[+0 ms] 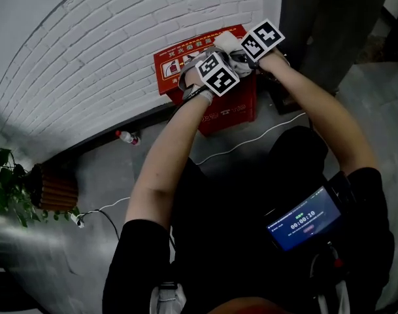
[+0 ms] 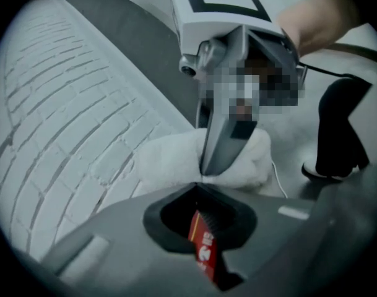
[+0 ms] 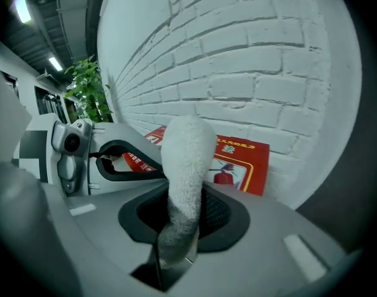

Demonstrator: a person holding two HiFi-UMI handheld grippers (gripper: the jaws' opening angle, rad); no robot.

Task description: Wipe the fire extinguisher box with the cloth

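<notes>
From the head view I see my left gripper point(image 1: 215, 76) and right gripper point(image 1: 256, 46) together over the red box point(image 1: 185, 61) at the wall point(image 1: 87, 57). In the left gripper view, the jaws are pinched on the box's red edge. In the right gripper view, the jaws are clenched on the cloth point(image 3: 185, 159), in front of the box.

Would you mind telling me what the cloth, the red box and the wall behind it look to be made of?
The cloth: white terry or fleece, judging by its fuzzy nap. The fire extinguisher box: probably painted sheet metal, with a smooth red finish and printed graphics; plastic is possible. The wall: brick painted matte white, with the mortar joints showing.
</notes>
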